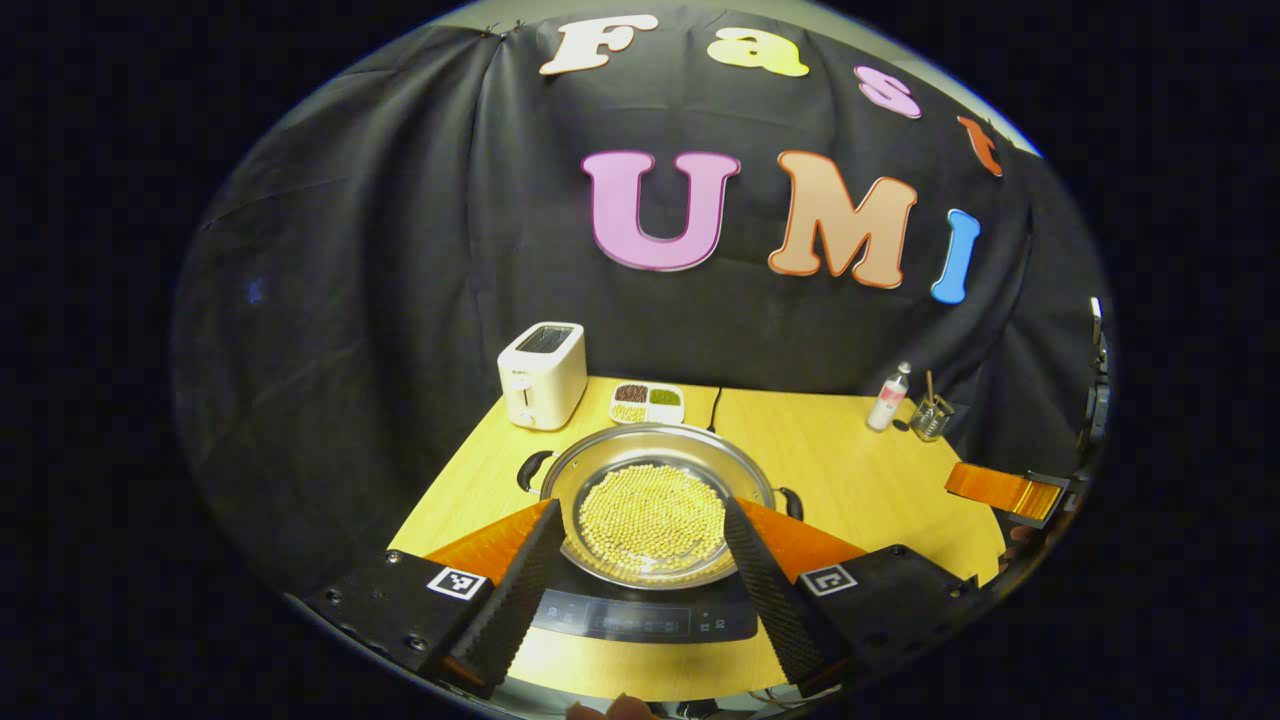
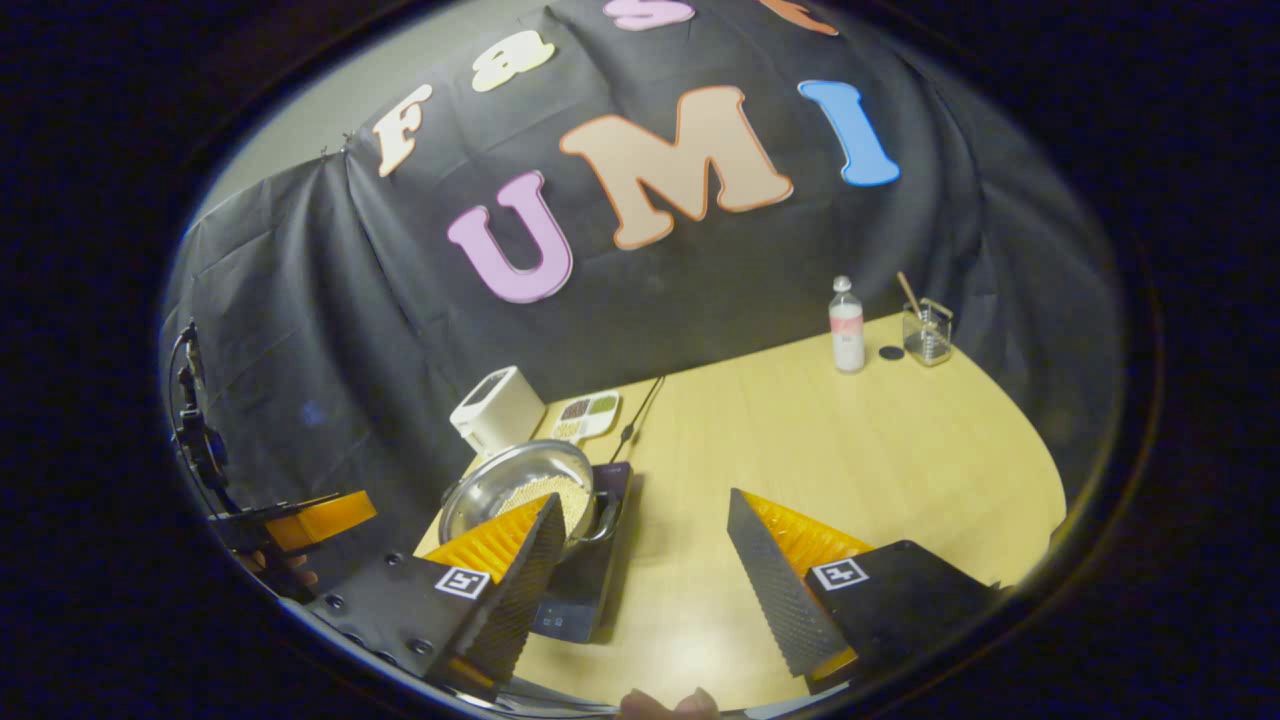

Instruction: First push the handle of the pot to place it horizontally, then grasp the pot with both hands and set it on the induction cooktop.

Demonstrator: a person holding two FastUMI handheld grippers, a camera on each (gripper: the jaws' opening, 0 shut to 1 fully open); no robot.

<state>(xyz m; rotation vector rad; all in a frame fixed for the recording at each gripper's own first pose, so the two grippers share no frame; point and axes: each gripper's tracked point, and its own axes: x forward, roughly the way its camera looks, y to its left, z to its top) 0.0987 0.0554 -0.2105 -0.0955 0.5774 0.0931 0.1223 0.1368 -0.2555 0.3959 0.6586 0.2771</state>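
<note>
the pot [image 1: 650, 500], a wide steel pan full of pale round beans, sits on the induction cooktop [image 1: 640, 620] at the near edge of the wooden table [image 1: 850, 470], and its two dark side handles, one [image 1: 532, 470] on the left and one [image 1: 790, 500] on the right, lie roughly level across the table, so to my eye the pushing and the carrying both look done and this is the letting-go end of the job. in the left gripper view the left gripper [image 1: 640, 585] hangs just in front of the pot, its two fingers spread wide with the pan framed between them, not pinching anything as far as i can see. in the right gripper view the right gripper [image 2: 645, 575] is off to the side over bare table, fingers wide apart too and holding nothing, with the pot [image 2: 515, 485] and cooktop [image 2: 590, 570] beside its left finger. the right gripper [image 1: 1010, 492] shows well off to the side in the left gripper view. what's left, i'd judge, is little: back both tools straight away without clipping a handle or nudging the pan, since the beans would roll. further back stand a white toaster [image 1: 542, 375], a small divided tray [image 1: 648, 402] of grains, then a bottle [image 1: 888, 397] and a glass jar [image 1: 930, 415] near the far corner.
</note>
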